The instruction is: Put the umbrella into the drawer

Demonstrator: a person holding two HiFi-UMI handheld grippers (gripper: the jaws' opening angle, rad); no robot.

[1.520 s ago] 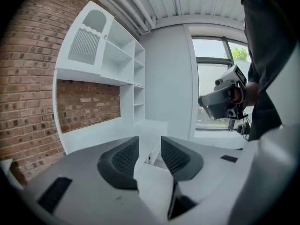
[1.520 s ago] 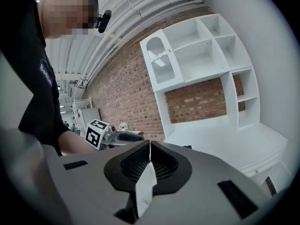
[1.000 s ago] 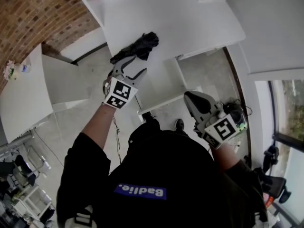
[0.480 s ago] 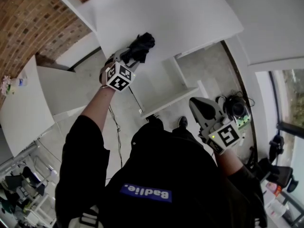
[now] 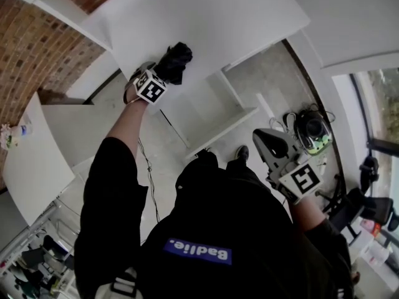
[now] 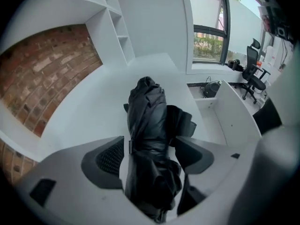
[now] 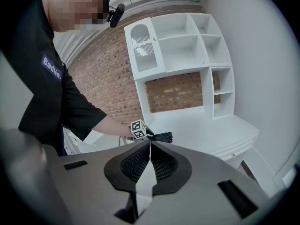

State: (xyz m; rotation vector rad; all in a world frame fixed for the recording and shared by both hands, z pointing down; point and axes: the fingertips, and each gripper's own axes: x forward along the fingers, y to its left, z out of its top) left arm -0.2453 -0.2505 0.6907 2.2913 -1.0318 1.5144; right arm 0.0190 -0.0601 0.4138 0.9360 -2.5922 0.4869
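Note:
A folded black umbrella (image 5: 176, 60) lies on the white desk top (image 5: 206, 17), near its front edge. My left gripper (image 5: 161, 75) has come down over it. In the left gripper view the umbrella (image 6: 147, 125) runs lengthwise between the jaws of the left gripper (image 6: 149, 144), which have just been opening and stand wide, not pressing on it. My right gripper (image 5: 262, 139) hangs low at the right, away from the desk, with its pads (image 7: 140, 163) closed together on nothing. From there the umbrella (image 7: 163, 137) shows far off. A pulled-out white drawer (image 5: 218, 126) sits below the desk edge.
A white shelf unit (image 7: 178, 46) stands on the desk against a brick wall (image 5: 37, 48). A second white table (image 5: 37, 161) is at the left. Bags and gear (image 5: 312, 132) lie on the floor at the right, with an office chair (image 6: 253, 76) near the window.
My left gripper moved forward and down from the desk's edge onto the umbrella and now straddles it. The right gripper stayed low at the right, drifting only slightly.

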